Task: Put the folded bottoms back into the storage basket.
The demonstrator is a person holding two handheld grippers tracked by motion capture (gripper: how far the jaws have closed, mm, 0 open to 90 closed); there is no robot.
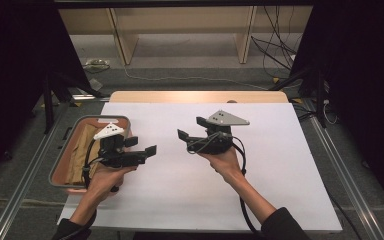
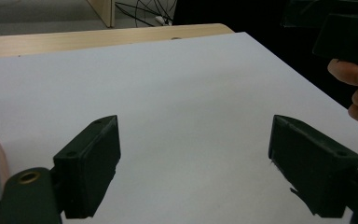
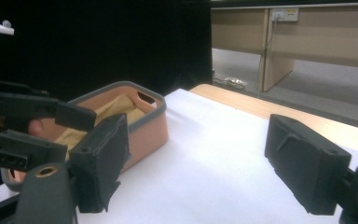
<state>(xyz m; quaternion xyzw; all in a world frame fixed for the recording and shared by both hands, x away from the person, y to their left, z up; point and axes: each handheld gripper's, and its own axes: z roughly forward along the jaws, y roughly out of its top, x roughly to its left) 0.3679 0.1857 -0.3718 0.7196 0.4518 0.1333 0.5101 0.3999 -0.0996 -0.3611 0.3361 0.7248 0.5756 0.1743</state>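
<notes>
My left gripper point(image 1: 141, 145) hangs over the right rim of a salmon tub with a grey rim point(image 1: 105, 119), its jaws pointing right across the white sheet point(image 1: 205, 180). It stands open, and the left gripper view has bare sheet between the jaws of the left gripper point(image 2: 193, 130). My right gripper point(image 1: 192, 128) is held above the middle of the sheet and points left toward the tub. In its own view the right gripper point(image 3: 196, 135) is open with nothing in it, and the tub point(image 3: 154, 105) holds tan folded material point(image 3: 112, 109).
The white sheet covers a wooden table whose far edge point(image 1: 195, 96) is bare. The other hand's gripper point(image 3: 37, 116) sits at the left of the right gripper view. Dark stands and cables point(image 1: 280, 55) surround the table on the floor.
</notes>
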